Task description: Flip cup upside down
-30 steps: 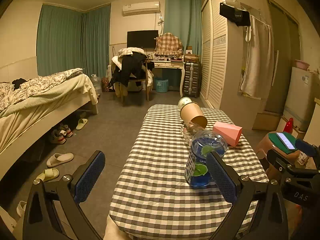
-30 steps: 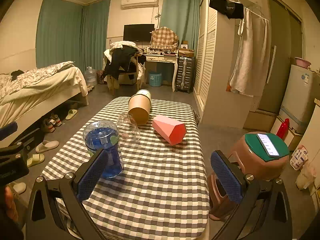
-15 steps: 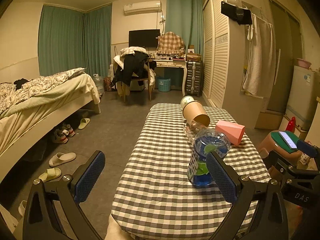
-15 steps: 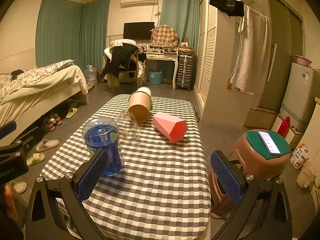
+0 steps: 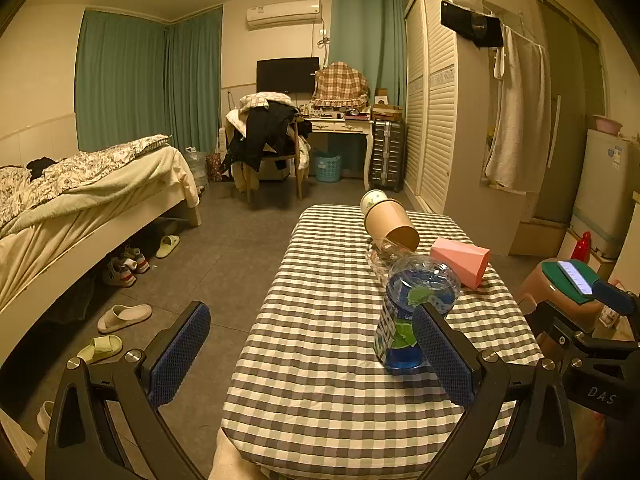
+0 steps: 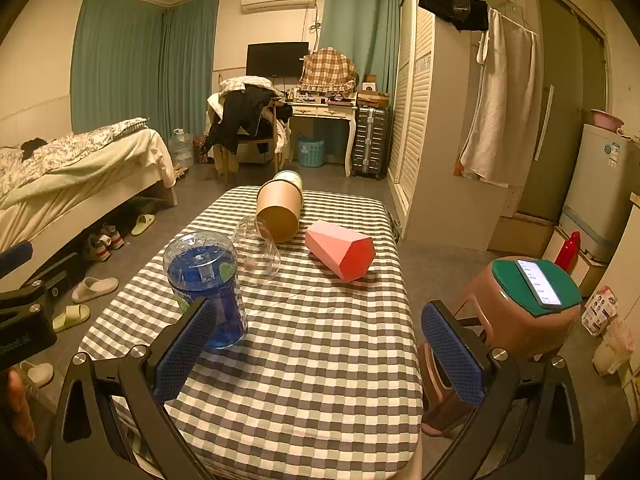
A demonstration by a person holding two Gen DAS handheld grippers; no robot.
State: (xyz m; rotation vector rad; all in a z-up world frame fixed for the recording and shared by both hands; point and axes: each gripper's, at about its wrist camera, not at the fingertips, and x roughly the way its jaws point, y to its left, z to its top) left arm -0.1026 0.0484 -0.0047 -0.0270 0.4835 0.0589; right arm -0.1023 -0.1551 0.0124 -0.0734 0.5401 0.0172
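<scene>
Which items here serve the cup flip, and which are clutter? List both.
Job: blue cup, clear glass cup, brown paper cup, pink hexagonal cup, left gripper, right gripper.

Clutter: phone, stool, slippers.

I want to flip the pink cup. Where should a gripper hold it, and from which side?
Grip the pink cup across its faceted walls mid-body, from above with the open right gripper. It lies on its side on the checked table; the flat facets probably suit the pads.
</scene>
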